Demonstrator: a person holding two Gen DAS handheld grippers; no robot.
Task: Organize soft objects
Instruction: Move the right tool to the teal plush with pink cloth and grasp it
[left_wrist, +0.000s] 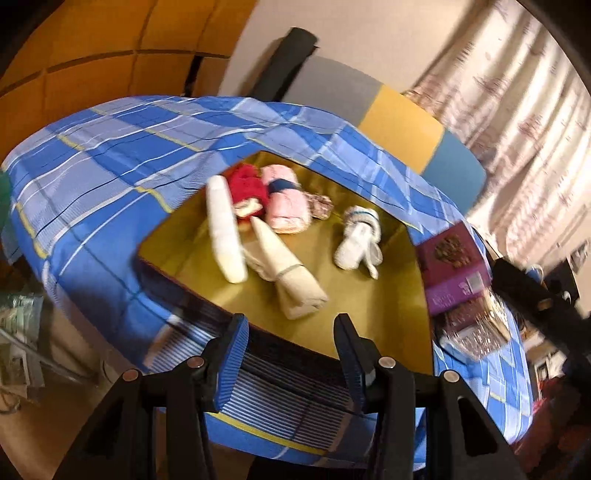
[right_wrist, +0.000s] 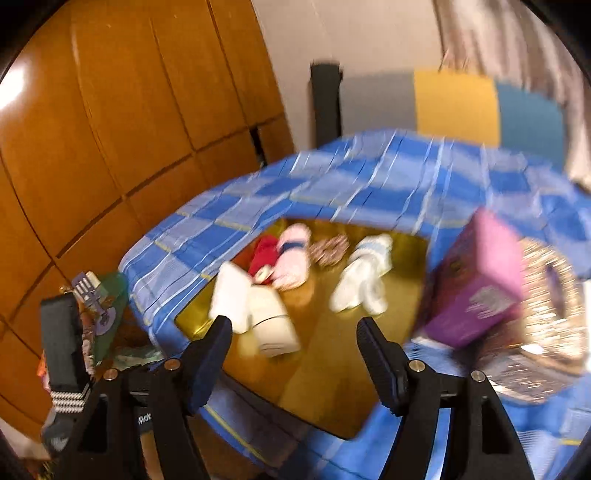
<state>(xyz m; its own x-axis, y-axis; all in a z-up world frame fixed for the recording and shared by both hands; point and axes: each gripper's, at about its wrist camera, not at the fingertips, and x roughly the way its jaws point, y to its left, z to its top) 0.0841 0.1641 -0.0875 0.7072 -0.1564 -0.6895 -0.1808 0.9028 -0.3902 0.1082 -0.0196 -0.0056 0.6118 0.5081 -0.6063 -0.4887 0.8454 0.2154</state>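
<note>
Several rolled soft items lie on a gold board (left_wrist: 369, 295) on the blue plaid bed: a white roll (left_wrist: 225, 229), a cream roll (left_wrist: 291, 277), a red item (left_wrist: 248, 186), a pink roll with a blue band (left_wrist: 284, 199), a patterned piece (left_wrist: 320, 205) and a white sock bundle (left_wrist: 357, 240). They also show, blurred, in the right wrist view, such as the cream roll (right_wrist: 271, 321) and white bundle (right_wrist: 364, 280). My left gripper (left_wrist: 291, 354) is open and empty above the board's near edge. My right gripper (right_wrist: 295, 358) is open and empty, short of the rolls.
A purple box (left_wrist: 456, 269) and a glittery box (left_wrist: 476, 328) sit on the bed at the board's right. A blue plaid sheet (left_wrist: 110, 166) surrounds the board. A wooden wardrobe (right_wrist: 110, 129) stands left, a curtain (left_wrist: 517, 110) right, clutter (right_wrist: 96, 306) by the bed's left side.
</note>
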